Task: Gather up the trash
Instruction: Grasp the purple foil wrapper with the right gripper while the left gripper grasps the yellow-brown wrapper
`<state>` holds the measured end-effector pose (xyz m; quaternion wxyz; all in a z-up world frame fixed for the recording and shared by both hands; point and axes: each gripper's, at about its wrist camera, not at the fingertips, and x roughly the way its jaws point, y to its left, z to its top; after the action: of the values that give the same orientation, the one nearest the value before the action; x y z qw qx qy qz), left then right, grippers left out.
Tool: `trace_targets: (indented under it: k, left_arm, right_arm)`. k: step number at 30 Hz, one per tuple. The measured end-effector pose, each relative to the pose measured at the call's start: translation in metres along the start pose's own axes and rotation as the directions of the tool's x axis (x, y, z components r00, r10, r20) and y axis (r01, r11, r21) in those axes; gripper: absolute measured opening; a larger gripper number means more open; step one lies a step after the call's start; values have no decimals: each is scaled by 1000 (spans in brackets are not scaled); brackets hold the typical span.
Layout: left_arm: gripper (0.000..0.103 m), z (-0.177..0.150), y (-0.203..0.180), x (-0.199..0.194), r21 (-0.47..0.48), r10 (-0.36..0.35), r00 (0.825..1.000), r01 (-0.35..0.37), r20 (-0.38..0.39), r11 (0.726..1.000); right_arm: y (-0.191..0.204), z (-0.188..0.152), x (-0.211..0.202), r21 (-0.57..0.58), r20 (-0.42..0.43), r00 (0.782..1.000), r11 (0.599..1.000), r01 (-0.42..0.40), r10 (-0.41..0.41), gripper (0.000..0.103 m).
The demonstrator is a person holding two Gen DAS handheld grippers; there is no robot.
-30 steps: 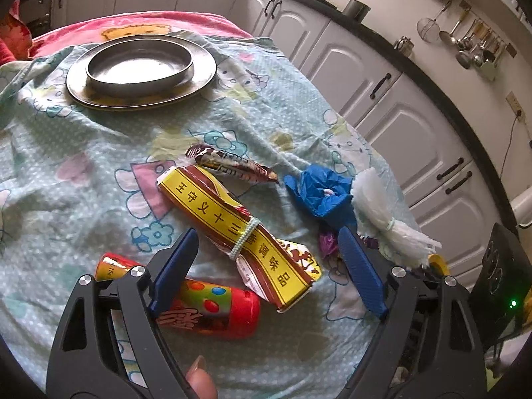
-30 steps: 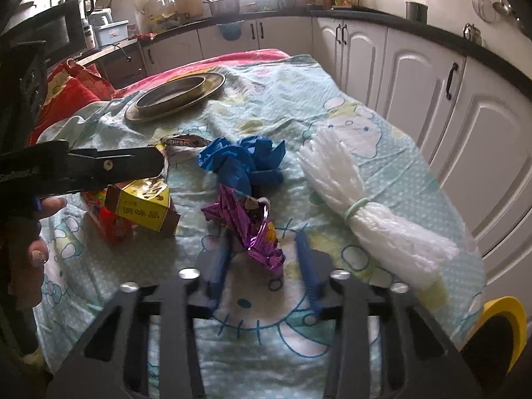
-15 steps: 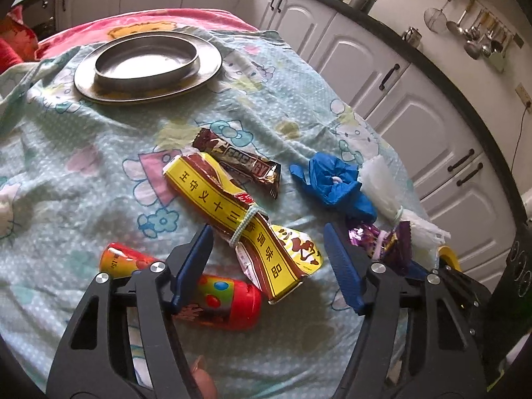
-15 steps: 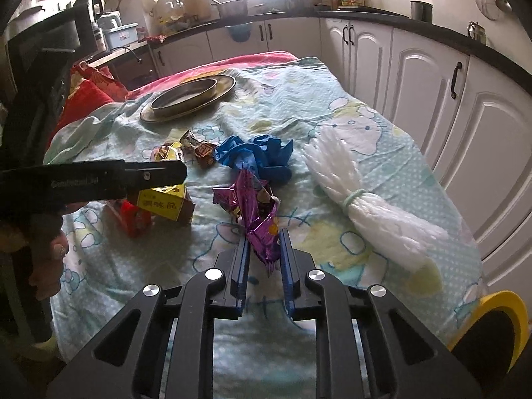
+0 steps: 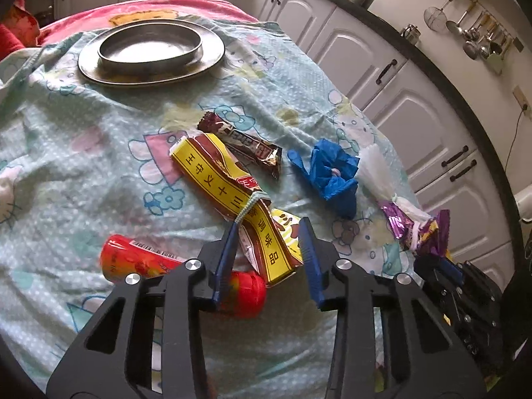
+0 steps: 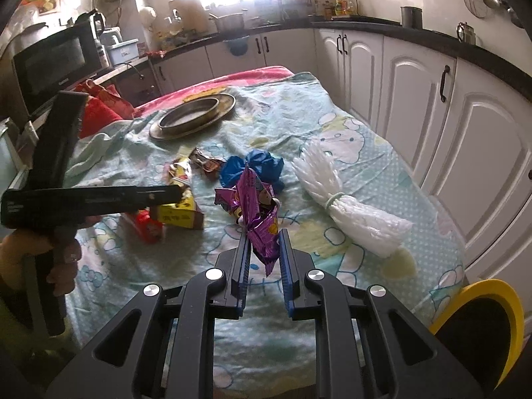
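My right gripper (image 6: pixel 264 246) is shut on a crumpled purple wrapper (image 6: pixel 256 209) and holds it above the table; the wrapper also shows in the left wrist view (image 5: pixel 415 227). My left gripper (image 5: pixel 268 237) is open, its fingers on either side of the near end of a yellow-and-brown snack packet (image 5: pixel 229 196) tied with a rubber band. A red tube (image 5: pixel 159 266) lies under the left finger. A brown candy-bar wrapper (image 5: pixel 241 144), a blue crumpled glove (image 5: pixel 327 173) and a white plastic bundle (image 6: pixel 339 196) lie on the cloth.
A metal plate with a bowl (image 5: pixel 151 50) sits at the far end of the table. A yellow-rimmed bin (image 6: pixel 478 326) stands off the near right corner. White cabinets (image 6: pixel 449 106) run along the right side.
My right gripper has closed on the purple wrapper and lifted it off the cloth. My left gripper has narrowed around the end of the yellow packet.
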<state>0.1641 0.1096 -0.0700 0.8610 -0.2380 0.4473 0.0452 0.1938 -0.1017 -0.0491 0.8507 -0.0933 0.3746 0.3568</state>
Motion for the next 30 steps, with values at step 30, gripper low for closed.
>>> trace_targets:
  k: [30]
  left_arm:
    - [2,-21,-27,-62,114,-117,986,103,117,988]
  right_arm:
    - [-7,-19,-71,57,72,997,998,-12,8,16]
